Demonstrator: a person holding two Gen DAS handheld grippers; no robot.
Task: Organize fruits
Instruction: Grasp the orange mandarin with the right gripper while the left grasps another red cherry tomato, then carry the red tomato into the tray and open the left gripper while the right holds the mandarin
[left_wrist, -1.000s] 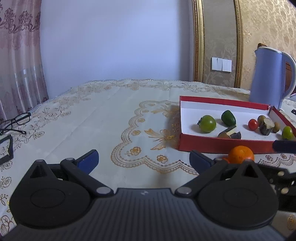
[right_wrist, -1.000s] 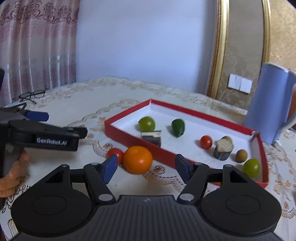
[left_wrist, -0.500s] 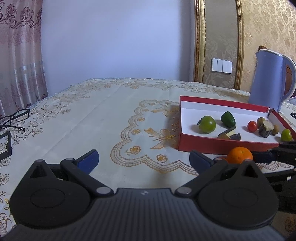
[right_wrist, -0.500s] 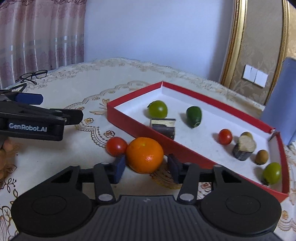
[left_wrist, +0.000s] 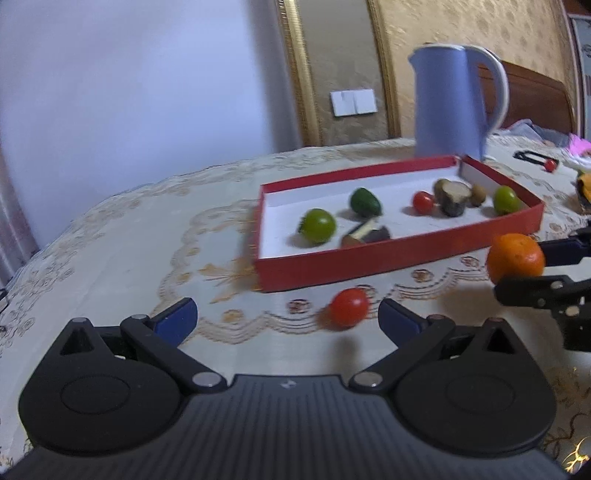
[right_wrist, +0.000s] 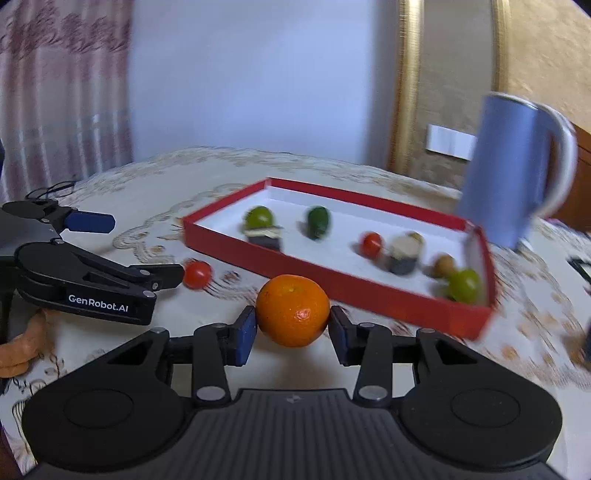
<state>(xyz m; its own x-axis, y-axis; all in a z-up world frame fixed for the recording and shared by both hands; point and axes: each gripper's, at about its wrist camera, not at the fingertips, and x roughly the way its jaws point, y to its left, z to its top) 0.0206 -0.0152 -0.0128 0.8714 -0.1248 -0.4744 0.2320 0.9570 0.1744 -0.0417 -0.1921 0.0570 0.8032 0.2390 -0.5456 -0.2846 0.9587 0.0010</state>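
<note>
My right gripper (right_wrist: 292, 330) is shut on an orange (right_wrist: 293, 311) and holds it above the tablecloth, just in front of the red box (right_wrist: 328, 275); the orange also shows in the left wrist view (left_wrist: 515, 256). My left gripper (left_wrist: 286, 319) is open, with a red tomato (left_wrist: 349, 307) on the cloth between its fingertips, nearer the right one. The tomato also shows in the right wrist view (right_wrist: 197, 274). The red box (left_wrist: 388, 254) holds several small fruits, among them a green tomato (left_wrist: 318, 225) and a dark green fruit (left_wrist: 365, 201).
A tall blue kettle (left_wrist: 452, 103) stands behind the box, also in the right wrist view (right_wrist: 513, 170). Glasses (right_wrist: 51, 190) lie at the far left. Small objects lie at the table's far right (left_wrist: 535, 158). The table is covered by a patterned cloth.
My right gripper closed on the orange and lifted it off the cloth. My left gripper swung right, bringing the red tomato between its fingertips.
</note>
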